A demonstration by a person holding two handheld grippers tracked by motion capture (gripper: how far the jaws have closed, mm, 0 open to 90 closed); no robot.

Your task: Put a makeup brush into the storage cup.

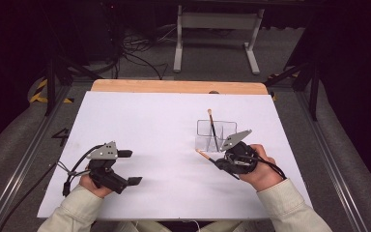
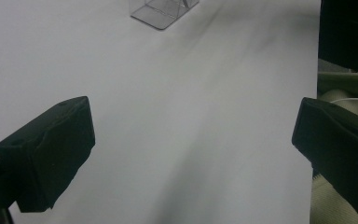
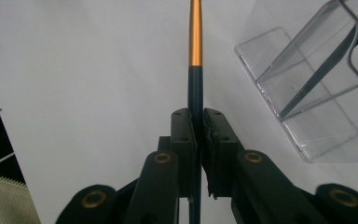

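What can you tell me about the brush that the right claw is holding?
The brush is slim, with a dark handle and a shiny orange-gold metal band farther out. The right claw is shut on the handle, so it juts straight ahead over the white table, left of the clear organizer. Its bristle end runs out of frame.

Left claw gapes wide; right claw clamped.
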